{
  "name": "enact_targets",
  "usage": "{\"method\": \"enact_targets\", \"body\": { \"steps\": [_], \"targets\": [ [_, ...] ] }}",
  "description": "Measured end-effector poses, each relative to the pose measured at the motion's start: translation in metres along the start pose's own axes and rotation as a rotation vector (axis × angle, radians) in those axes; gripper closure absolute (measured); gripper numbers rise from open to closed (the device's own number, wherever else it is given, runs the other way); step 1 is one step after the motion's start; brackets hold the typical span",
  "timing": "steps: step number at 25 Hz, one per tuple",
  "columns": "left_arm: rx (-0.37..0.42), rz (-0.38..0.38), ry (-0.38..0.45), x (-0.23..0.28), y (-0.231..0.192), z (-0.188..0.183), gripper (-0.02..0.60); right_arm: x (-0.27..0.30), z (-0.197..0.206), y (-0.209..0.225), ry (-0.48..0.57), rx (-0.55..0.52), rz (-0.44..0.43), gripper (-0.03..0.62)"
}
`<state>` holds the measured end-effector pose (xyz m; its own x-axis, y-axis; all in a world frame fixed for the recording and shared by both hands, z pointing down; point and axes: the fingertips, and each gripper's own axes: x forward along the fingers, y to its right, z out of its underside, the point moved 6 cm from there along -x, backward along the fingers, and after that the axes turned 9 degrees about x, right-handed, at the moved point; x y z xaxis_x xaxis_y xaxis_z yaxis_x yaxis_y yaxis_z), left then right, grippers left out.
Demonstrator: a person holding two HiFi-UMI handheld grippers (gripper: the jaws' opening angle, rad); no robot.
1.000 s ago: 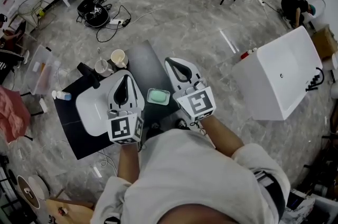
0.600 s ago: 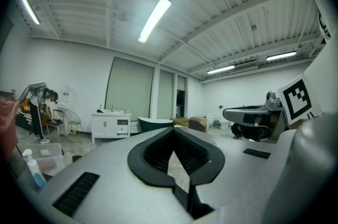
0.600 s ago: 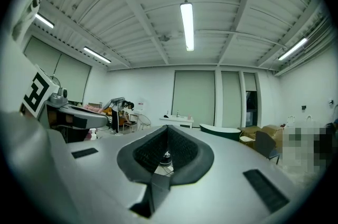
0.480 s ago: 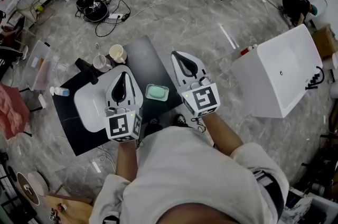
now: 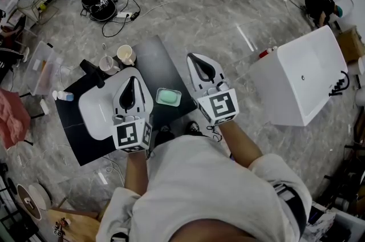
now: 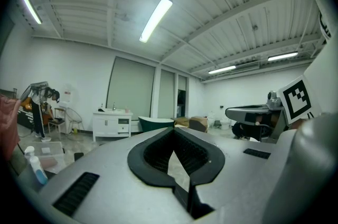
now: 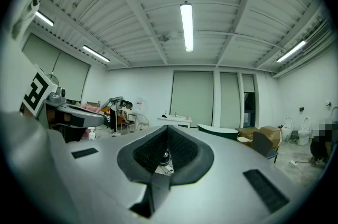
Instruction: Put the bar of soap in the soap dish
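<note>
Soap bar (image 5: 169, 97) is sitting in neither tool. The left tool (image 5: 133, 79) and the right tool (image 5: 192, 56) are both pointing level with their jaws together on nothing, and each gripper view is showing only the room through the small gap behind the closed tips. Between the two tools, the green bar is lying on the black worktop (image 5: 153, 61) inside what looks like the pale soap dish (image 5: 180, 93), just beside a white basin (image 5: 91, 112). Two cups (image 5: 125, 55) are standing farther back. Judging from this, the placing step is looking finished. The next move is calling for little more than drawing both tools away without knocking the dish.
</note>
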<state>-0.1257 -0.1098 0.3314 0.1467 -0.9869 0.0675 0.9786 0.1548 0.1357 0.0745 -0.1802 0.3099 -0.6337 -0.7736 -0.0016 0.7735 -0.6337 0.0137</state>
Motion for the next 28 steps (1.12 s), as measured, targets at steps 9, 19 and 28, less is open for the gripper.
{"method": "enact_targets", "body": {
  "steps": [9, 19, 28],
  "targets": [
    [-0.006, -0.002, -0.004, -0.002, 0.001, 0.001, 0.565, -0.003, -0.004, 0.000, -0.021, -0.017, 0.006, 0.595],
    [-0.014, -0.010, -0.019, -0.005, 0.002, 0.008, 0.565, -0.004, 0.003, -0.003, -0.038, -0.023, -0.022, 0.595],
    [-0.014, -0.020, -0.025, -0.005, 0.006, 0.009, 0.565, -0.006, 0.006, 0.000, -0.018, -0.049, -0.066, 0.595]
  ]
}}
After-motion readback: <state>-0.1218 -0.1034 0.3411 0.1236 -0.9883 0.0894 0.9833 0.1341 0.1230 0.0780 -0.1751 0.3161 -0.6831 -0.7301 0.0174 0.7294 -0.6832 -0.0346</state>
